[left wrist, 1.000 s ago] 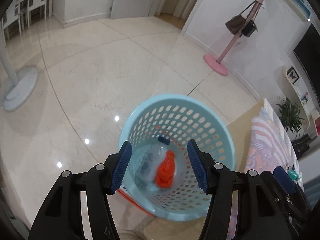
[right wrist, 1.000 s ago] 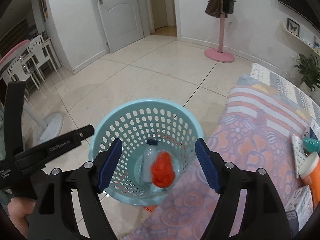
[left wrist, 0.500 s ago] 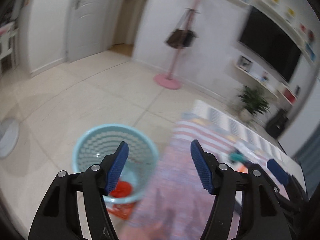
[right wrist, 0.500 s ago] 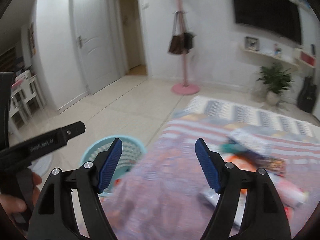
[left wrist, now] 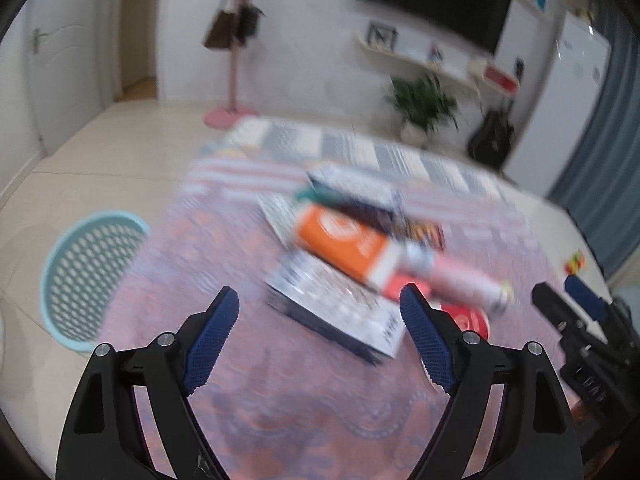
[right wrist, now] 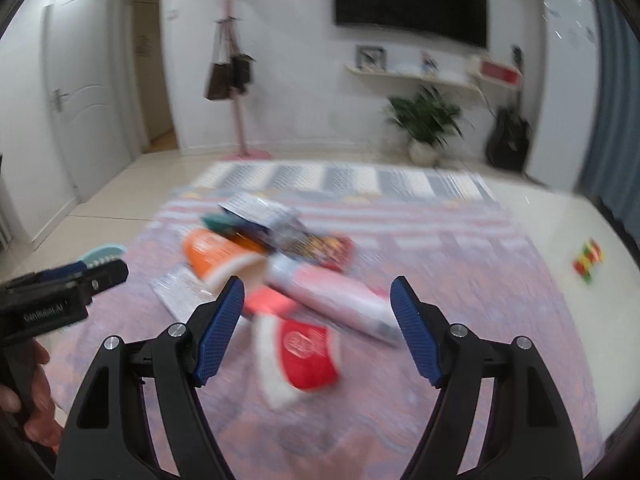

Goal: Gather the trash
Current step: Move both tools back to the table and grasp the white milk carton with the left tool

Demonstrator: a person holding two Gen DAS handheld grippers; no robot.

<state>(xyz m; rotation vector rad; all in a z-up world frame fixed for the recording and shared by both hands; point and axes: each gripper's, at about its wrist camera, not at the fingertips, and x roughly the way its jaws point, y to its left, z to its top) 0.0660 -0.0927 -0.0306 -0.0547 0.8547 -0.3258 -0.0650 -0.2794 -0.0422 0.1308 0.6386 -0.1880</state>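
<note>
Both grippers hung over the trash pile point(left wrist: 360, 248) with nothing between their jaws. The left gripper point(left wrist: 320, 336) was opening wider, empty; the right gripper point(right wrist: 316, 328) stood open and empty too. Ahead of the left gripper's blue pads lay a flat printed packet point(left wrist: 332, 304), with an orange carton point(left wrist: 344, 244) just beyond it and a pink tube point(left wrist: 456, 276) toward the right pad. Below the right gripper sat a red-and-white wrapper point(right wrist: 304, 352), the same tube point(right wrist: 340, 300) just past it. The teal basket point(left wrist: 88, 272) stood well to the left gripper's left, on the floor beside the rug point(left wrist: 280, 400). Blur hid fine detail. To grasp well, each gripper probably needed to settle on 1 item, straddle its narrow width, and close only once steady.
</note>
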